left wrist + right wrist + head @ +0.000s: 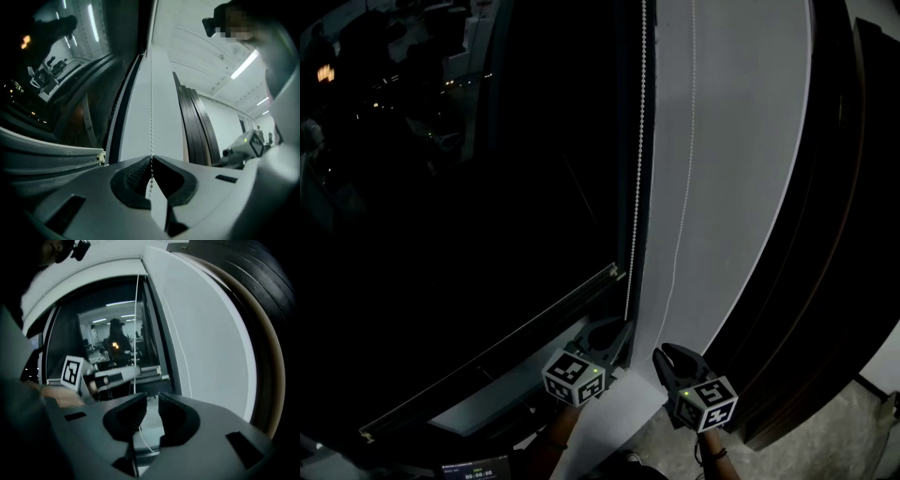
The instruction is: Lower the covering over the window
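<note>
A white bead chain [639,169] hangs down the right edge of the dark window [469,187]. My left gripper [614,328] is shut on the chain [151,93] at its lower end, and the beads pass straight between the pressed tips [151,158]. A thinner second strand [686,187] hangs just to the right against the white wall strip. My right gripper [661,354] sits beside the left one, slightly lower and to its right. Its jaws [152,397] stand open. A thin strand [137,324] runs down by the gap, and the pads do not press it. No covering shows over the glass.
A pale bar [487,352] runs along the window's lower edge with a grey ledge [478,403] under it. Dark curtain folds [834,206] hang to the right of the white wall strip [741,169]. Carpeted floor [862,412] shows at the bottom right.
</note>
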Motion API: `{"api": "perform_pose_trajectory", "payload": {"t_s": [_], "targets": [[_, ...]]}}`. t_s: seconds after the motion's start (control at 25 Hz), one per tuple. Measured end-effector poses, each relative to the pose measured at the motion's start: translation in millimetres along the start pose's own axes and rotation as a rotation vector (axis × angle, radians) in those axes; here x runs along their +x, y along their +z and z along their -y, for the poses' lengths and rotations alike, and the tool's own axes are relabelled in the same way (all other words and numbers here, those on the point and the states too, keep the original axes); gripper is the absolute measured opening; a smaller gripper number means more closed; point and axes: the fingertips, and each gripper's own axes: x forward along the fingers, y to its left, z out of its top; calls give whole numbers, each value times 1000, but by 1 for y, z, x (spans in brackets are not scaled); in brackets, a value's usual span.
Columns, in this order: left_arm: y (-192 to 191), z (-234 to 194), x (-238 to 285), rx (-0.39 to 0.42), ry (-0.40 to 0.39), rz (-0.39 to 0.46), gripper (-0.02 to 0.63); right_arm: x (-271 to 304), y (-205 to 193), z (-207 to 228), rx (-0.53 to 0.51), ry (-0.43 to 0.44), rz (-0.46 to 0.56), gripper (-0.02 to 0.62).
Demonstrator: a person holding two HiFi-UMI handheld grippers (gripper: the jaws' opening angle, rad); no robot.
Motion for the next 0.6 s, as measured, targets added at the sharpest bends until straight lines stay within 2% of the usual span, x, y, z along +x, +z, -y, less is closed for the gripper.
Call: {"api": "perform_pose_trajectory", "payload": {"t_s": [0.16, 0.24, 0.32, 0.44, 0.52, 0.6], "targets": [[-34, 5, -2, -55, 2, -50, 9, 4, 73, -12, -40, 68, 89, 80], [-62, 8, -4, -59, 10, -122, 9, 6, 109, -19, -63, 99, 139, 81], [-100, 13, -10, -64, 15, -231, 9, 8, 141, -23, -85, 125, 187, 87], [-164, 19, -32, -126, 30, -371, 9, 15, 181, -30, -132, 143, 218, 95], [-195, 23, -48, -172, 47, -423, 11, 22, 201, -35, -168, 165, 233, 97], [-208, 29, -57, -197, 56, -449, 9, 27, 220, -42, -178, 208, 256, 97]]}}
